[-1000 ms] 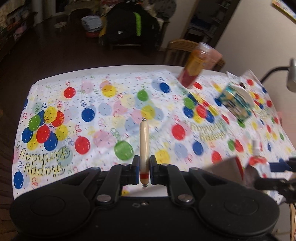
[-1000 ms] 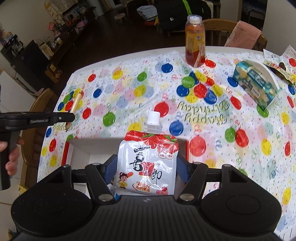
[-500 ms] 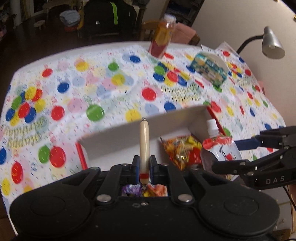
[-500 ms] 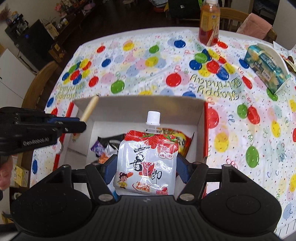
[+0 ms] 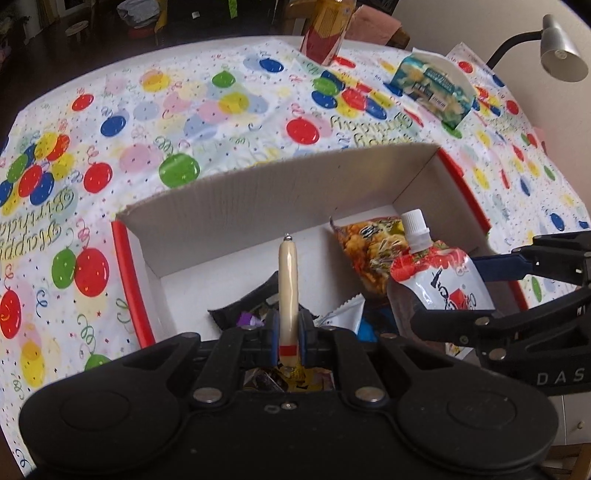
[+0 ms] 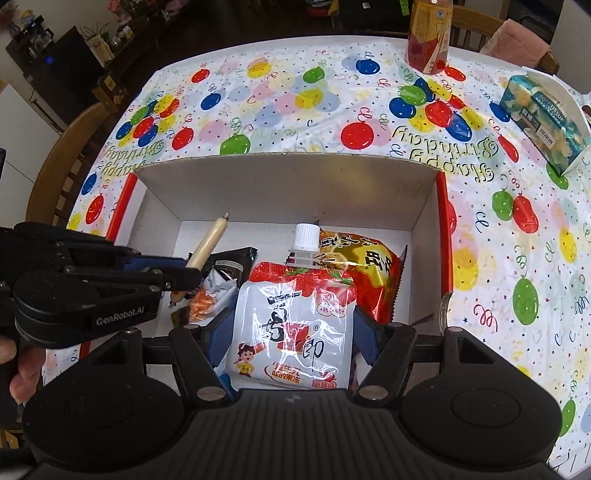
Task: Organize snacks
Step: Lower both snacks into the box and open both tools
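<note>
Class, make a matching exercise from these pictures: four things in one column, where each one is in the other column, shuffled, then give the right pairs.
Things
1. sausage stick
2. jelly pouch
3. drink bottle
4. tissue pack

Places
A. lying on the tablecloth, right of the box
B. held by the left gripper
C. standing at the table's far edge
D. held by the right gripper

Pairs: 1-B, 2-D, 3-C, 4-A

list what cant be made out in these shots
- Bottle top: cut off by the upper frame edge in both views.
- Snacks at the near end of the box: hidden behind both gripper bodies.
- Sausage stick lower tip: hidden between the left gripper fingers.
- Small wrappers beside the jelly pouch: too blurred to identify.
</note>
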The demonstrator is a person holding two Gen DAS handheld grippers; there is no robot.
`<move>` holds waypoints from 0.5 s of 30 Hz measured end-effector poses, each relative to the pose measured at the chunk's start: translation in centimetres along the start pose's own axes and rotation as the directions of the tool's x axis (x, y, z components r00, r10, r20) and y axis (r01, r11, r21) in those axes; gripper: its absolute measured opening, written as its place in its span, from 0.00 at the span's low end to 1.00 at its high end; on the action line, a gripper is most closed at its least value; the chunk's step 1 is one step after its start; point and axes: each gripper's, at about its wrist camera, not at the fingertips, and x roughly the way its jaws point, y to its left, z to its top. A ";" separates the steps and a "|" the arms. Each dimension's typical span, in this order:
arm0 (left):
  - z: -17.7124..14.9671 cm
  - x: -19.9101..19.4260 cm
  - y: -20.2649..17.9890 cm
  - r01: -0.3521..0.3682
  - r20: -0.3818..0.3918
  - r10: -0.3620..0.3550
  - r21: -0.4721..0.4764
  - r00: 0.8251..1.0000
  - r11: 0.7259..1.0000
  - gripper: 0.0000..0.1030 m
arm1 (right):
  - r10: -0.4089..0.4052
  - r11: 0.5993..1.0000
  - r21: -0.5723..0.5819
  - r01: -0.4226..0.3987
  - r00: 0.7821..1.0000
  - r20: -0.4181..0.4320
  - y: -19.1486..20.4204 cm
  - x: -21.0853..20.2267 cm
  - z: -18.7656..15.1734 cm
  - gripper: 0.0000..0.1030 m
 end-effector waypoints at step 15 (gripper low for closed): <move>-0.4 1.8 0.2 -0.046 -0.017 0.046 -0.003 0.999 0.999 0.08 | -0.033 0.999 0.027 0.033 0.999 0.029 -0.2 1.3 -1.4 0.66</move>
